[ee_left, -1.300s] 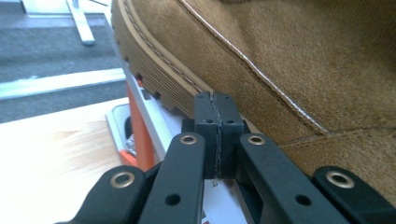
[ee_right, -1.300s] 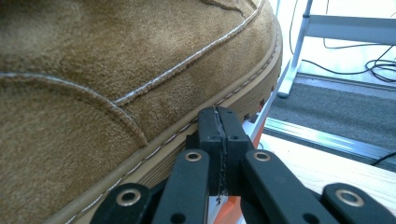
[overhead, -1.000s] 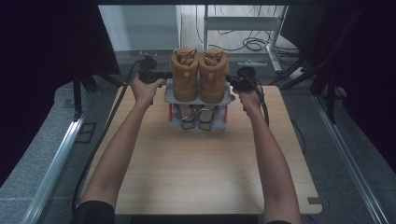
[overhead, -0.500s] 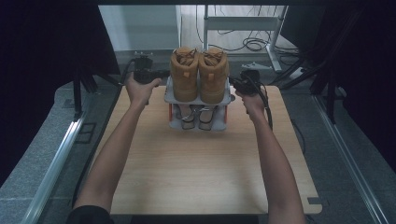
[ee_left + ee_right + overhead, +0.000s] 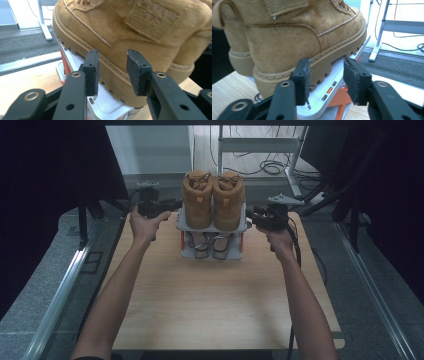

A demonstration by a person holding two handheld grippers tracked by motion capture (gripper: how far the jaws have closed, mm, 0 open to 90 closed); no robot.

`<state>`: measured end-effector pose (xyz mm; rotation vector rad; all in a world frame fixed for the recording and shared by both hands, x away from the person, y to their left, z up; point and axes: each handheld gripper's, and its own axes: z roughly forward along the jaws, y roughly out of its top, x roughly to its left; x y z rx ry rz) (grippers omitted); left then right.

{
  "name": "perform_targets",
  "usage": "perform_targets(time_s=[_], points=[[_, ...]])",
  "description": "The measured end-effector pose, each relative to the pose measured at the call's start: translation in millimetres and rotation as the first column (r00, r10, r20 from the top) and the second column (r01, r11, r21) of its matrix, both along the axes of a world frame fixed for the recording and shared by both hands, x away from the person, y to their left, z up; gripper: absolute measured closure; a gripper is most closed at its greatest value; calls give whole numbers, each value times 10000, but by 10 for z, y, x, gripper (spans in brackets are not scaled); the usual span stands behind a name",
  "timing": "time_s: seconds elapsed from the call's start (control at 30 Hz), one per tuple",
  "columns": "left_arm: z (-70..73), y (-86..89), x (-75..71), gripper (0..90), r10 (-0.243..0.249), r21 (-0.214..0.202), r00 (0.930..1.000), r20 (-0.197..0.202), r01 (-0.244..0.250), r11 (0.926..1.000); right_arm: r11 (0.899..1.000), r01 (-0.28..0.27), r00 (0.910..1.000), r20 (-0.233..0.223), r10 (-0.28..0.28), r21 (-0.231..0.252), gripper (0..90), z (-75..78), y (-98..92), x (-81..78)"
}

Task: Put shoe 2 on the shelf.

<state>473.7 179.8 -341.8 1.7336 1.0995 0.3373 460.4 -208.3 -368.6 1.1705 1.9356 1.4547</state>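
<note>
Shoe rack [image 5: 212,226] between both tongs, unclamped.

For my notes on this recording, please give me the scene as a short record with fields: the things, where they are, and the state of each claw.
surface: wooden table
rack: small two-level shoe rack at the far middle of the table
top level: pair of tan boots, side by side
lower level: a second pair, too dark to identify
left claw: jaws just opening, nothing gripped, beside the left boot's sole
right claw: jaws just opening, nothing gripped, beside the rack's top shelf edge
</note>
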Motion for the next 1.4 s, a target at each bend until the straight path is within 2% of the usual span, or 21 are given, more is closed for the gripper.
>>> perform_targets(time_s=[0.27, 0.4, 0.6, 0.73, 0.83, 1.1, 1.2, 1.27, 1.4], points=[[-46, 72, -196, 555, -80, -185, 9999, 122, 83, 9998, 9999, -3, 10000, -10, 3, 100, 488, -66, -60, -182], [-78, 125, -296, 530, -65, -59, 9999, 147, 65, 10000, 9999, -96, 9999, 88, 96, 55, 485, -72, -57, -261], [-150, 252, -466, 486, -165, -206, 9998, 123, 168, 9996, 9997, -207, 9993, 307, 204, 104, 484, -68, -45, -416], [-212, 309, -612, 475, -257, -153, 9994, 243, 261, 9995, 9994, -296, 9988, 406, 288, 201, 484, -97, -67, -519], [-266, 336, -716, 462, -320, 37, 9988, 362, 319, 9995, 9993, -295, 9987, 416, 286, 236, 484, -142, -85, -600], [-534, 422, -1007, 448, -407, 72, 9984, 399, 405, 9992, 9993, -320, 9988, 369, 312, 196, 484, -343, -158, -871], [-692, 433, -1126, 445, -371, 70, 9986, 380, 368, 9993, 9995, -249, 9990, 382, 241, 192, 484, -444, -188, -978], [-794, 430, -1194, 441, -350, 275, 9987, 377, 340, 9990, 9996, -227, 9990, 395, 219, 181, 484, -518, -208, -1046], [-1009, 425, -1317, 436, -377, 413, 9992, 150, 371, 9985, 9995, -200, 9994, 272, 193, 255, 484, -690, -247, -1174]])
